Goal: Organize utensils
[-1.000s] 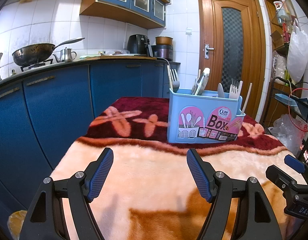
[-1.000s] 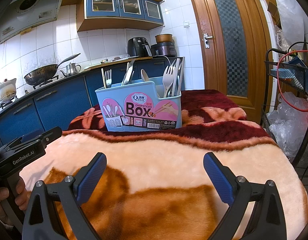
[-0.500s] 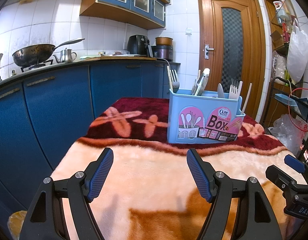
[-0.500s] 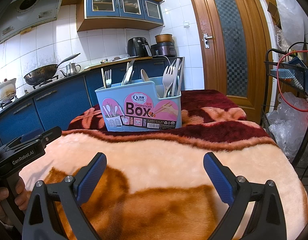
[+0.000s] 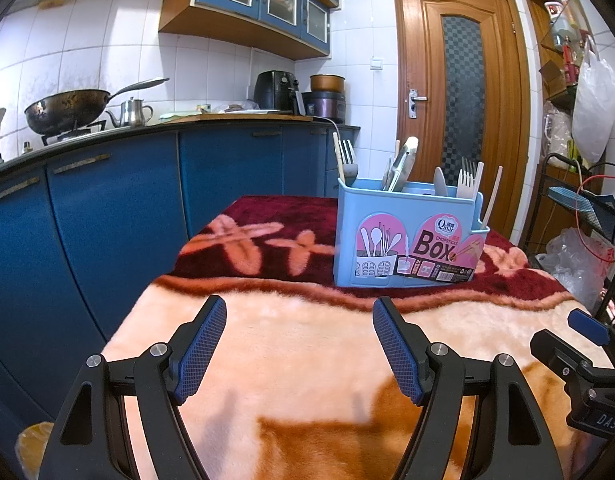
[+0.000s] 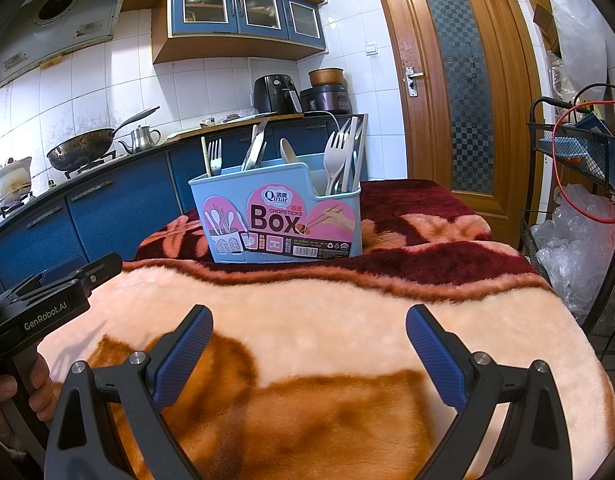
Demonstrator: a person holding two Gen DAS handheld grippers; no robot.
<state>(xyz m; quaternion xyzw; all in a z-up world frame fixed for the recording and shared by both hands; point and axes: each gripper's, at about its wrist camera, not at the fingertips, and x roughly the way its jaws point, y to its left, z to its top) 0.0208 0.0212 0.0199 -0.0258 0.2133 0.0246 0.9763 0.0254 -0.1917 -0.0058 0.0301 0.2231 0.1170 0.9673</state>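
A light blue utensil box (image 5: pixel 407 236) labelled "Box" stands on the dark red far part of a plush blanket (image 5: pixel 307 352); it also shows in the right wrist view (image 6: pixel 279 216). It holds forks, spoons, chopsticks and tongs, all upright (image 6: pixel 339 160). My left gripper (image 5: pixel 299 344) is open and empty, low over the pale near part of the blanket, short of the box. My right gripper (image 6: pixel 307 356) is open and empty, also short of the box. The right gripper's body shows at the right edge of the left view (image 5: pixel 579 368).
Blue kitchen cabinets (image 5: pixel 107 216) run along the left with a wok (image 5: pixel 67 110) and kettle on the counter. A wooden door (image 5: pixel 463 100) is behind the table. A black wire rack (image 6: pixel 579 184) with plastic bags stands at the right.
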